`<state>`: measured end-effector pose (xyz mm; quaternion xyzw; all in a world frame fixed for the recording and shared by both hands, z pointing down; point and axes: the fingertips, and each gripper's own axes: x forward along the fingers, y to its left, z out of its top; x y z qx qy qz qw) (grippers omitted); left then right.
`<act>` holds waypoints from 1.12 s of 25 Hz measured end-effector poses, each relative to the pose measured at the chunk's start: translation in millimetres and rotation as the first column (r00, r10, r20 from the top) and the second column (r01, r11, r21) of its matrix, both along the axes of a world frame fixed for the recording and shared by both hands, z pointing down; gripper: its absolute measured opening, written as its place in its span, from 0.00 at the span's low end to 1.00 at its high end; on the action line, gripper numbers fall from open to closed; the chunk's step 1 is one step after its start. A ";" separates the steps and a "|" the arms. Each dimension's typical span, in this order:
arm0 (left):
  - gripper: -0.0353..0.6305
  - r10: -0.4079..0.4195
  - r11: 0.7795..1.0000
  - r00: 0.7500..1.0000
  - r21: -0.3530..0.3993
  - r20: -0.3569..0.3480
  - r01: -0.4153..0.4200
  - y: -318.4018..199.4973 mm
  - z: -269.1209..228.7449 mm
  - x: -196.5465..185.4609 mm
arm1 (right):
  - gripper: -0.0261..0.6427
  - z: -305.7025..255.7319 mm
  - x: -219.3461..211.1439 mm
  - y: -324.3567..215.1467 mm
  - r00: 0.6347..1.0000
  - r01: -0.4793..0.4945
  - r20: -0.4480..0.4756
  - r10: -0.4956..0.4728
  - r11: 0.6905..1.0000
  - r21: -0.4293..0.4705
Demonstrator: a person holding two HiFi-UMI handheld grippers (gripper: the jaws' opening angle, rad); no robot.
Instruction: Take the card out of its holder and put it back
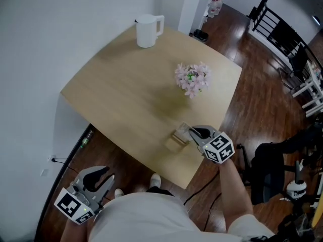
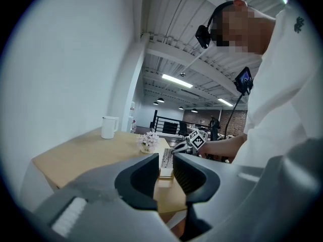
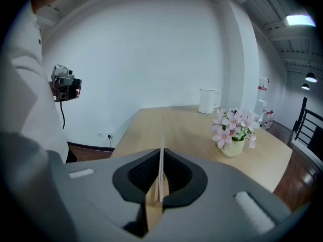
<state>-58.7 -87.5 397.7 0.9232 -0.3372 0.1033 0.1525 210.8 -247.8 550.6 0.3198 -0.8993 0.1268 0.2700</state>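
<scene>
Head view is showing the bench [image 1: 116, 89] with a white jug [image 1: 148, 30] at its far side, a pot of pink flowers [image 1: 192, 78] around the middle, and the wooden holder [image 1: 175, 141] sitting near the front edge. The right gripper [image 1: 191, 131] is reaching in from the holder's right and meeting the card [image 1: 183, 128] standing in it. The left gripper [image 1: 103, 174] is hanging low off the bench's near left corner, well apart from the holder, so the right hand is plainly the nearer one. Left gripper view is showing its fingers [image 2: 144, 178] standing a little apart with nothing between them; holder and card are appearing only far off through the gap. Right gripper view is giving the grip itself: its fingers [image 3: 139, 173] are pressing together on the card, which is running edge-on and upright between the pads. Its top edge is rising above them and its lower end is appearing to sit in the holder just below. The coming move, as I am judging it, is turning on that upright axis. The card is wanting a straight lift along its own plane, since any tilt is risking dragging the holder along.
</scene>
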 end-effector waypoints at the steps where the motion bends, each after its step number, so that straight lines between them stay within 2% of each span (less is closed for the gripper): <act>1: 0.19 0.003 1.000 1.000 0.004 -0.006 -0.003 2.0 -0.4 -3.3 | 0.07 -5.7 -0.6 1.0 1.000 -0.008 -0.005 0.008 1.000 0.010; 6: 0.19 0.014 1.000 0.999 0.027 -0.030 -0.014 15.1 -3.7 -24.8 | 0.07 -38.5 -16.1 15.9 1.000 -0.025 -0.012 0.025 0.998 0.059; 11: 0.19 0.019 0.999 0.999 0.047 -0.048 -0.017 35.6 -3.9 -55.4 | 0.07 -69.0 -52.5 48.7 1.000 -0.001 -0.026 0.004 0.996 0.093; 20: 0.19 0.020 0.998 0.997 0.067 -0.070 -0.015 81.1 -2.7 -125.2 | 0.07 -113.7 -159.5 150.0 0.998 0.069 0.004 -0.070 0.993 0.096; 28: 0.19 0.059 0.996 0.997 0.069 -0.059 -0.054 118.7 1.2 -178.3 | 0.07 -140.8 -248.0 239.9 0.992 0.116 0.044 -0.120 0.989 0.092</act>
